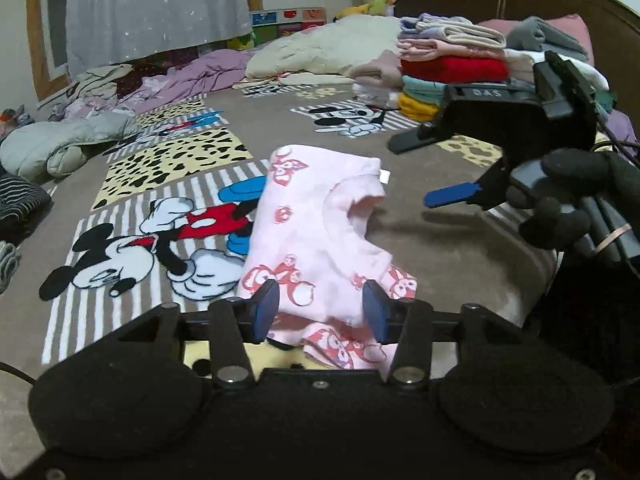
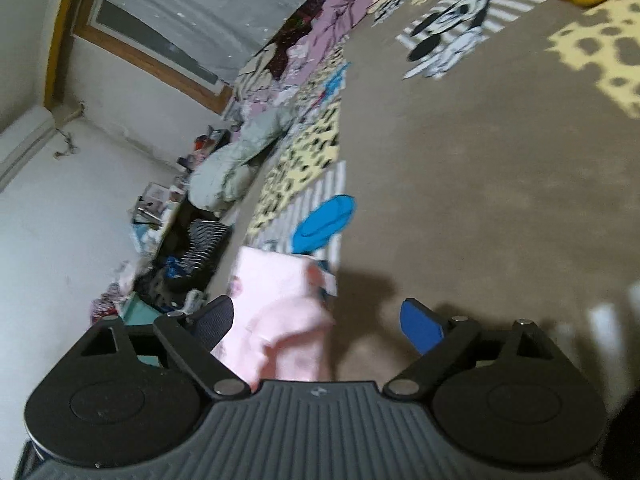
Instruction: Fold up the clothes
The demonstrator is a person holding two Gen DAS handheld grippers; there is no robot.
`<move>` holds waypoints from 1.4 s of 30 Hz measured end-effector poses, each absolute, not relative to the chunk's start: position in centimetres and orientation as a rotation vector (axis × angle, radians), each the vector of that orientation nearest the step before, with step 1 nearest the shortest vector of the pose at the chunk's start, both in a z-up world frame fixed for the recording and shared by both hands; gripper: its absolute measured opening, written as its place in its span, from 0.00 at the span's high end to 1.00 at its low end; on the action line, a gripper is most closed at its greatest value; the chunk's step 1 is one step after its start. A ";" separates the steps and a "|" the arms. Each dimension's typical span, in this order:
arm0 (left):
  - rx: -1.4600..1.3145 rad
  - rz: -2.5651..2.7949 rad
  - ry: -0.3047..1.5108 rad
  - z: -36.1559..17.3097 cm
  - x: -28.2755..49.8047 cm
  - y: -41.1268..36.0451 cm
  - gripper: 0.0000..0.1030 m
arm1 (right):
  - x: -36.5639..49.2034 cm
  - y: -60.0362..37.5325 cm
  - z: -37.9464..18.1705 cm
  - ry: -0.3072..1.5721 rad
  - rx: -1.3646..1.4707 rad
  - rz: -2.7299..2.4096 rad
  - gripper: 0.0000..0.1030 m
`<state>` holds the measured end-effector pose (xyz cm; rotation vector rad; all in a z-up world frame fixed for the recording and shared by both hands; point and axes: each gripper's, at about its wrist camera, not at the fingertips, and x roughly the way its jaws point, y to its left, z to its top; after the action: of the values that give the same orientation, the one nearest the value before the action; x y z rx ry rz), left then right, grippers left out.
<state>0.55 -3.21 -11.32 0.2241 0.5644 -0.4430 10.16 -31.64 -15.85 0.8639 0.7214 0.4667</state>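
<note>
Pink top point(image 1: 320, 236), printed with red cartoon figures, lies partly folded on a brown cartoon blanket point(image 1: 440, 256) that covers a bed; its neckline point(image 1: 362, 216) faces right and a small white tag point(image 1: 385, 176) shows at the far corner; the near hem point(image 1: 340, 344) lies in loose, uneven layers.

Left gripper point(image 1: 322, 312) hangs low over the near hem, fingers spread with cloth showing between them, pinching nothing; right gripper point(image 1: 428, 168), held by a black-gloved hand point(image 1: 576, 200), floats just right of the neckline, also spread wide and empty; its own blurred view shows the top beside its left finger point(image 2: 216, 320).

A stack of folded clothes point(image 1: 448, 68) sits at the far right, and unfolded heaps point(image 1: 64, 144) lie at the far left.

Judged from this, one garment is mid-fold, between grasps; the next move likely calls for each gripper to close on an edge of the top, then carry it over to make a neat fold.
</note>
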 end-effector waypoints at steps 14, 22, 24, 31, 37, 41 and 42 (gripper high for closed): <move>0.445 -0.464 0.637 -14.1 4.7 -5.5 0.49 | 9.7 -28.2 -16.8 0.679 0.942 0.563 0.20; 0.272 -0.438 0.599 -9.4 5.3 -1.6 0.48 | 6.4 -29.1 -18.4 0.754 1.031 0.512 0.19; 0.218 -0.425 0.597 -8.3 6.0 -0.8 0.48 | 5.5 -28.3 -18.4 0.779 1.036 0.527 0.19; 0.089 -0.414 0.571 -4.8 7.6 -0.4 0.49 | 4.1 -24.3 -17.7 0.799 0.888 0.507 0.20; 0.133 -0.442 0.559 -4.4 6.8 -1.7 0.49 | 4.1 -23.4 -17.9 0.754 0.860 0.484 0.20; 0.146 -0.436 0.577 -4.9 7.4 -2.0 0.49 | 4.2 -23.0 -18.0 0.733 0.847 0.499 0.35; 0.149 -0.439 0.580 -4.9 7.7 -2.1 0.49 | 4.2 -23.0 -18.2 0.740 0.846 0.501 0.35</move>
<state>7.72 -2.09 -4.94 0.1495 0.5805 -0.4388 4.19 -22.97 -18.15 0.8460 0.7404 0.5006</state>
